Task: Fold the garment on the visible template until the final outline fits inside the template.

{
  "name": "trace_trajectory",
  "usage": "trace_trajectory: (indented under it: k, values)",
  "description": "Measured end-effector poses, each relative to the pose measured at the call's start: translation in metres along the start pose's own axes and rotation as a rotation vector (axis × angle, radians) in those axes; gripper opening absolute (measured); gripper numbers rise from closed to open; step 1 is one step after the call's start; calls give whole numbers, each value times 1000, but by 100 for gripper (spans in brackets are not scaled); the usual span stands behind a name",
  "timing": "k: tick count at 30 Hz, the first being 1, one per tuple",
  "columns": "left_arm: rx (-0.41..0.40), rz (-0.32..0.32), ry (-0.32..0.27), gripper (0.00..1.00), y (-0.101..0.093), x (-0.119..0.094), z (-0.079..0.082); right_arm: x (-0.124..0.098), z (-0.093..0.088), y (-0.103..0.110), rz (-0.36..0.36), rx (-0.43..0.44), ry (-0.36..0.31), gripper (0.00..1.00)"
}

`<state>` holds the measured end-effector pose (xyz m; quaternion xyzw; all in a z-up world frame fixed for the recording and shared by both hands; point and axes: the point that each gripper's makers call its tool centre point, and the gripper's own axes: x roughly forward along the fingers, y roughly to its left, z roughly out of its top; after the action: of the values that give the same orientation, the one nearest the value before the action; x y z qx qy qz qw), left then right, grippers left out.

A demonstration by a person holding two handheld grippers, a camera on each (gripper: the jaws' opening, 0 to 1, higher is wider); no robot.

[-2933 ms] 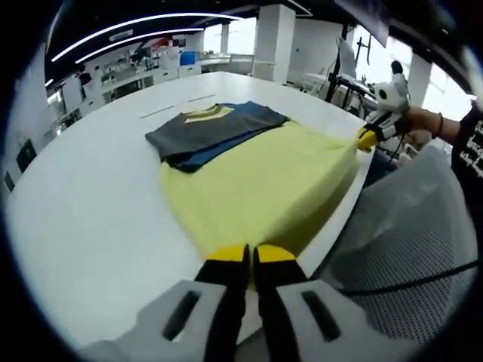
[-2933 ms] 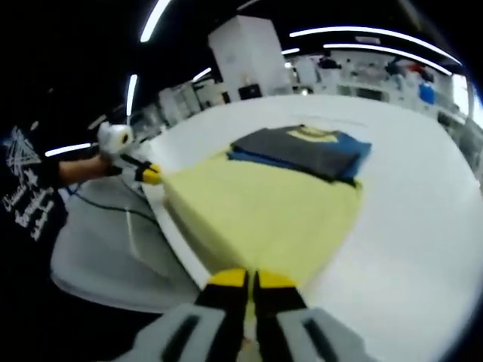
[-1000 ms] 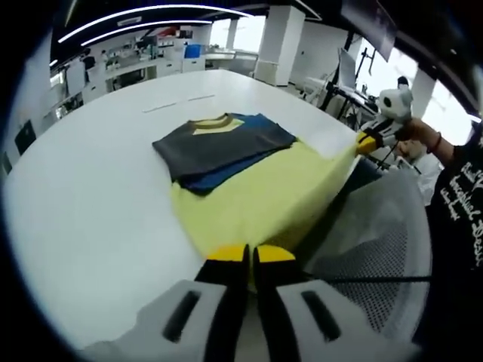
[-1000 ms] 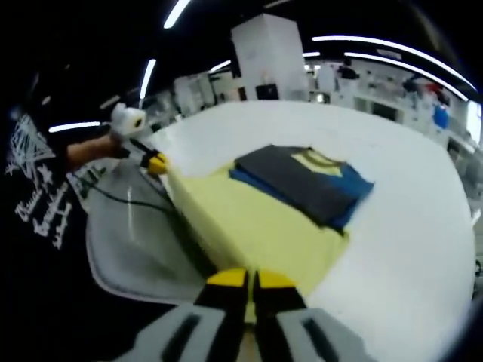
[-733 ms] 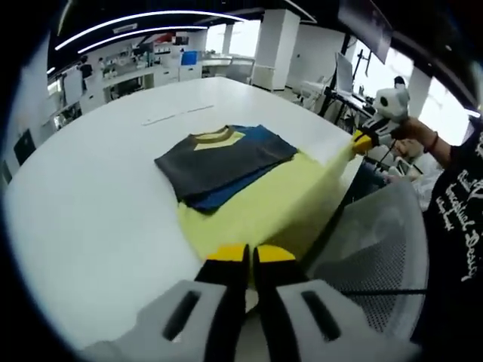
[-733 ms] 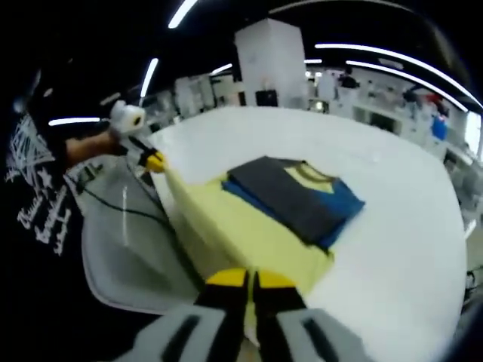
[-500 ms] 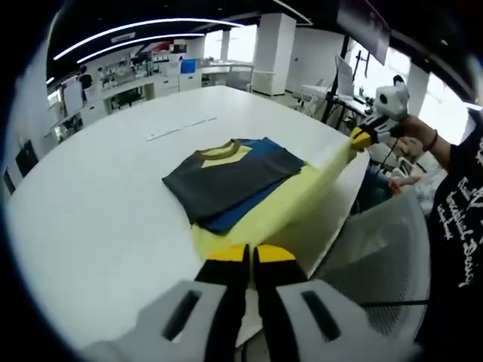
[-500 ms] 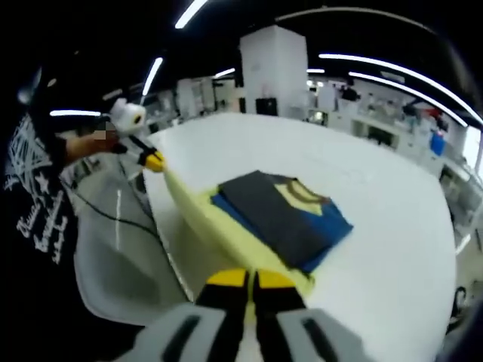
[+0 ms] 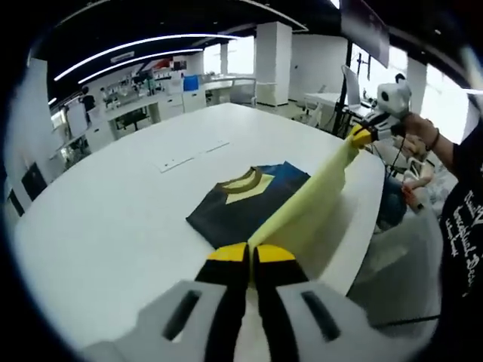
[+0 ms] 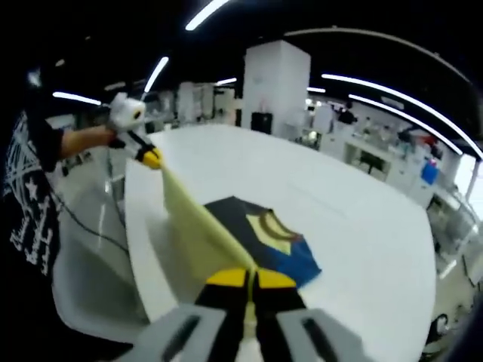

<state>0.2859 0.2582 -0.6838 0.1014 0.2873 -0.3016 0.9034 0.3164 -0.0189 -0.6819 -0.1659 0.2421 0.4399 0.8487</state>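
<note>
The garment has a yellow lower half (image 9: 309, 192) and a dark grey and blue top (image 9: 234, 211) with a yellow collar, lying folded on the white table (image 9: 113, 226). My left gripper (image 9: 250, 255) is shut on one hem corner of the yellow half. My right gripper (image 9: 361, 136), up at the right, is shut on the other corner. The yellow cloth hangs taut between them, lifted off the table. In the right gripper view my right gripper (image 10: 250, 277) pinches the yellow cloth (image 10: 198, 226), the left gripper (image 10: 149, 157) holds the far corner, and the dark top (image 10: 260, 237) lies beyond.
A grey mesh chair (image 9: 396, 264) stands off the table edge at the right, by the person's dark sleeve (image 9: 464, 196). Pale strips (image 9: 189, 155) lie on the table beyond the garment. Desks, pillars and monitors stand further back.
Both grippers have risen and moved over the table with the yellow hem. The cloth, earlier draped flat to the table edge, now stands up as a raised sheet over the dark top.
</note>
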Motion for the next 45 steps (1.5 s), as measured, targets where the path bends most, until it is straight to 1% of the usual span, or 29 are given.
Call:
trace_trajectory:
  k: [6, 8, 13, 15, 17, 18, 20, 21, 24, 26, 28, 31, 34, 35, 36, 38, 40, 41, 42, 45]
  values:
    - [31, 37, -13, 0, 23, 15, 13, 15, 9, -17, -19, -11, -1, 0]
    - [37, 50, -27, 0, 27, 21, 19, 20, 11, -24, -34, -18, 2, 0]
    - [13, 62, -46, 0, 46, 35, 28, 35, 18, -48, -80, 10, -20, 0]
    - [2, 66, -55, 0, 53, 40, 30, 40, 19, -54, -91, 21, -21, 0]
    - [17, 79, -66, 0, 61, 47, 34, 47, 19, -61, -104, 20, -18, 0]
    - [20, 82, -69, 0, 63, 50, 35, 49, 17, -64, -123, 15, -9, 0]
    - [36, 80, -66, 0, 65, 56, 37, 55, 12, -69, -146, -11, 27, 0]
    - [55, 87, -61, 0, 69, 61, 37, 58, 12, -71, -149, -9, 29, 0]
    - [66, 101, -45, 0, 80, 74, 33, 67, 10, -79, -170, 10, 32, 0]
    - [55, 98, -43, 0, 85, 83, 31, 72, 5, -89, -212, -50, 74, 0]
    - [26, 108, -39, 0, 90, 92, 29, 81, 1, -89, -212, -52, 89, 0]
    - [33, 113, -21, 0, 93, 104, 26, 92, -9, -97, -216, -26, 121, 0]
    - [32, 111, -13, 0, 99, 115, 25, 104, -18, -108, -229, -64, 164, 0]
    - [27, 109, -8, 0, 99, 119, 25, 107, -19, -110, -228, -66, 167, 0]
    - [23, 110, 6, 0, 100, 123, 22, 110, -20, -113, -228, -65, 169, 0]
    - [49, 114, 33, 0, 107, 132, 16, 116, -25, -116, -222, -67, 191, 0]
    - [62, 111, 57, 0, 107, 140, 11, 122, -29, -118, -224, -72, 202, 0]
    - [66, 108, 65, 0, 109, 142, 9, 125, -33, -119, -225, -82, 218, 0]
    - [64, 109, 65, 0, 111, 145, 7, 127, -35, -120, -226, -87, 224, 0]
    - [57, 105, 91, 0, 112, 154, 0, 137, -43, -125, -220, -75, 239, 0]
